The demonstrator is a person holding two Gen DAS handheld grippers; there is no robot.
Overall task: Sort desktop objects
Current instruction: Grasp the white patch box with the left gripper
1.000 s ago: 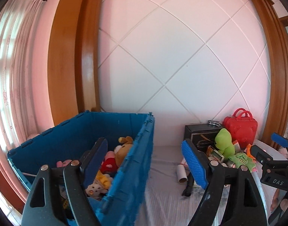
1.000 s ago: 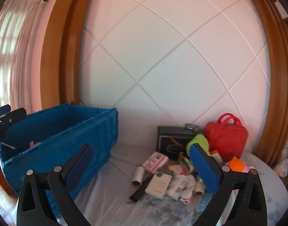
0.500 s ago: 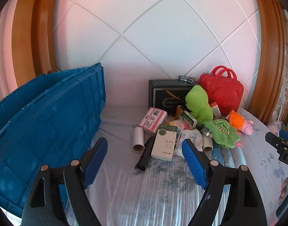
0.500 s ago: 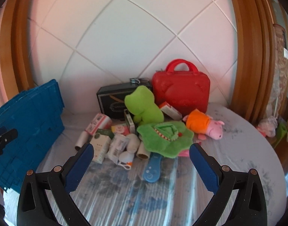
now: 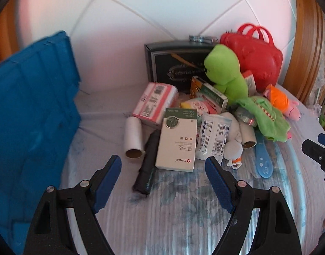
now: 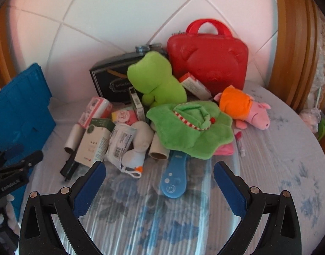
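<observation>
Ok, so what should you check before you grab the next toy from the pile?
1. Left gripper open with nothing between its fingers: ok.
2. Right gripper open with nothing between its fingers: ok.
3. Blue brush nearest the right gripper, handle free: ok.
4. Black flashlight ahead of the left gripper, partly under the white box: not ok.
5. Blue crate within view: ok.
6. Room inside the crate: cannot tell.

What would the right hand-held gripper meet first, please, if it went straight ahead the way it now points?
Probably the blue paddle: its handle lies on the cloth, centred between the open fingers of the right hand-held gripper. Beyond it comes the green cloth toy. Depth is unclear, so a higher line might pass over the paddle.
</observation>
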